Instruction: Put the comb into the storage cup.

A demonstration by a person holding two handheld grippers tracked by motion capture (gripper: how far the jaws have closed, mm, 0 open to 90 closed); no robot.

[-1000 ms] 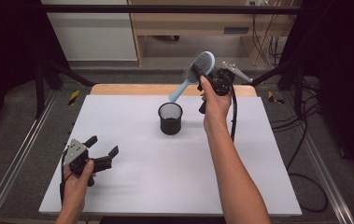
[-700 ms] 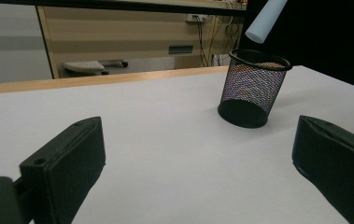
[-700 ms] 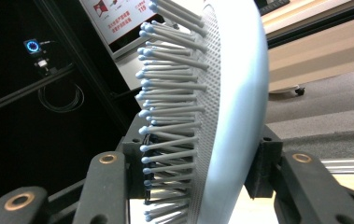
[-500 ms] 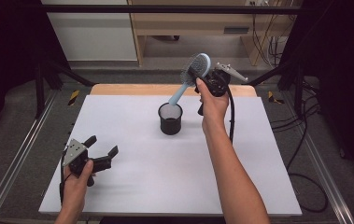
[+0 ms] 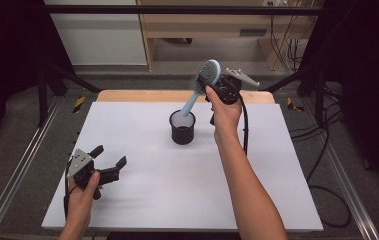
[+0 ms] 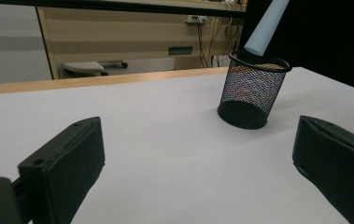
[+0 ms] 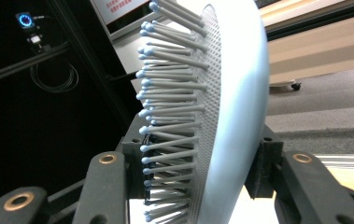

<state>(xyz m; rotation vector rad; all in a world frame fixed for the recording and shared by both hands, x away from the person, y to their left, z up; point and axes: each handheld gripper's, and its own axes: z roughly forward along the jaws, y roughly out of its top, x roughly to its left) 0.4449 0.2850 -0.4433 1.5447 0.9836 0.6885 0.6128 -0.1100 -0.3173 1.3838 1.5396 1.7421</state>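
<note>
High view, right gripper (image 5: 216, 89) clamps blue hairbrush (image 5: 204, 80) by its head, handle tip at mesh cup (image 5: 182, 128) rim, left gripper (image 5: 108, 161) wide open w/ nothing in it, left gripper view, brush handle (image 6: 265, 25) just over cup (image 6: 251, 88), right gripper view, jaws squeeze brush head (image 7: 221, 112).

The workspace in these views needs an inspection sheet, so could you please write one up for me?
Surface: white table top, wooden strip along its far edge.
Job's things: light blue hairbrush held tilted, handle tip at the rim of the black mesh cup; cup upright, near the table's far middle.
Clutter: nothing seen on the table.
Grippers: right gripper shut on the hairbrush head, bristles against one jaw; left gripper open, holding nothing, low over the near left corner.
Cables: black cable trails from the right gripper along the forearm; loose cables on the floor at right.
Surroundings: wooden furniture behind, dark curtains at the sides, metal rail at left.
</note>
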